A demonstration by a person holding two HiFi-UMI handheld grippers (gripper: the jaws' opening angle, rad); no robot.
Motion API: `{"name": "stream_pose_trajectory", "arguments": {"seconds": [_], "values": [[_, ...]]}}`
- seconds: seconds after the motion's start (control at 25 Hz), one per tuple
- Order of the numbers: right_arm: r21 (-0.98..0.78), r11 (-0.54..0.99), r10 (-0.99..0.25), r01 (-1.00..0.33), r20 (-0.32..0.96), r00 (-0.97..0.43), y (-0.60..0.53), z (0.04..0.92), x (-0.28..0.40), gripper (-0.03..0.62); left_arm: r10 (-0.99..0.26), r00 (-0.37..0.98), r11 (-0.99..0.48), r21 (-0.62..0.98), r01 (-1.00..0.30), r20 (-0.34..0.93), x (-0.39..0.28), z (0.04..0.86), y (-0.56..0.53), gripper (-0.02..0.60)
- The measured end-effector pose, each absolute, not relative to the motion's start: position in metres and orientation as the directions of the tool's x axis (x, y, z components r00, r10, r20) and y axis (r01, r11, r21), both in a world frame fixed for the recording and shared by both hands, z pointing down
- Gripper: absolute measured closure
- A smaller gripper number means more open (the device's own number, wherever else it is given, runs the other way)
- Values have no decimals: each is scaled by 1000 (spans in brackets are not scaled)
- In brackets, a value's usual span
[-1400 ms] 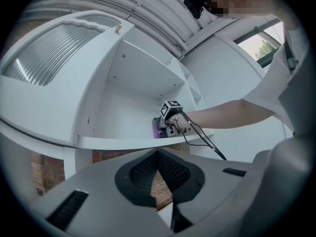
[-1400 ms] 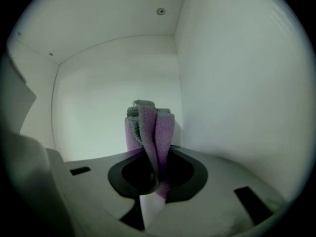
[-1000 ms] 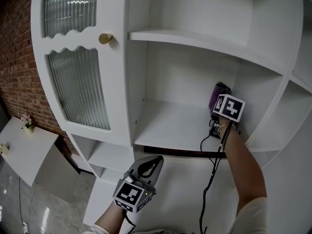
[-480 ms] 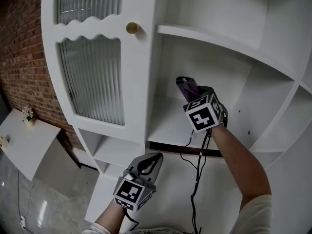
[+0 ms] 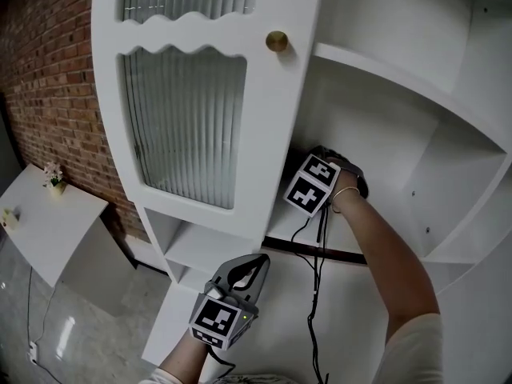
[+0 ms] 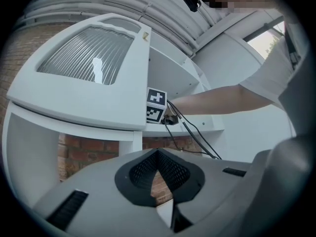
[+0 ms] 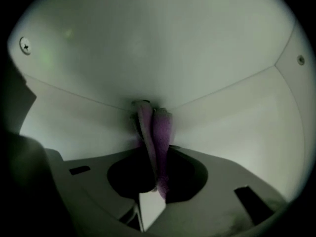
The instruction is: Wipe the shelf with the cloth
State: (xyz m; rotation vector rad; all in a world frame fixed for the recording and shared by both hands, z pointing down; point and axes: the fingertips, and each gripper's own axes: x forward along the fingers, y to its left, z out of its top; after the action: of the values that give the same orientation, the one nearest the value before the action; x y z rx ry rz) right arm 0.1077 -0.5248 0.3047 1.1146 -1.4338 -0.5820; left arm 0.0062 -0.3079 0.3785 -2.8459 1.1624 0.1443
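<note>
My right gripper (image 5: 318, 163) reaches deep into the white cabinet's open shelf (image 5: 278, 230), at its left end just behind the door's edge; its marker cube faces me. In the right gripper view the right gripper (image 7: 151, 118) is shut on a purple cloth (image 7: 161, 132). The cloth's tip is pressed into the corner where three white panels meet. The cloth itself is hidden in the head view. My left gripper (image 5: 258, 264) hangs low in front of the cabinet, away from the shelf. The left gripper (image 6: 158, 155) has its jaws together and holds nothing.
A cabinet door with ribbed glass (image 5: 188, 118) and a brass knob (image 5: 277, 41) stands left of the shelf. Black cables (image 5: 315, 294) hang from my right wrist. A higher shelf board (image 5: 400, 78) runs overhead. A white side table (image 5: 56, 234) stands by the brick wall (image 5: 48, 94).
My right gripper has swept the cloth leftward along the shelf, from the right end into the left back corner. The left gripper has stayed put.
</note>
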Motion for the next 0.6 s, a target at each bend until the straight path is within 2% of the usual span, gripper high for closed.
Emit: {"name": "stream_pose_trajectory", "arguments": {"seconds": [0.2, 0.6], "values": [[817, 516, -834, -259, 548, 67, -519, 310, 104, 523, -702, 707, -708, -26, -706, -80, 6, 388, -309, 568], [718, 656, -731, -231, 681, 39, -464, 321, 90, 530, -690, 720, -719, -40, -693, -73, 17, 389, -297, 568]]}}
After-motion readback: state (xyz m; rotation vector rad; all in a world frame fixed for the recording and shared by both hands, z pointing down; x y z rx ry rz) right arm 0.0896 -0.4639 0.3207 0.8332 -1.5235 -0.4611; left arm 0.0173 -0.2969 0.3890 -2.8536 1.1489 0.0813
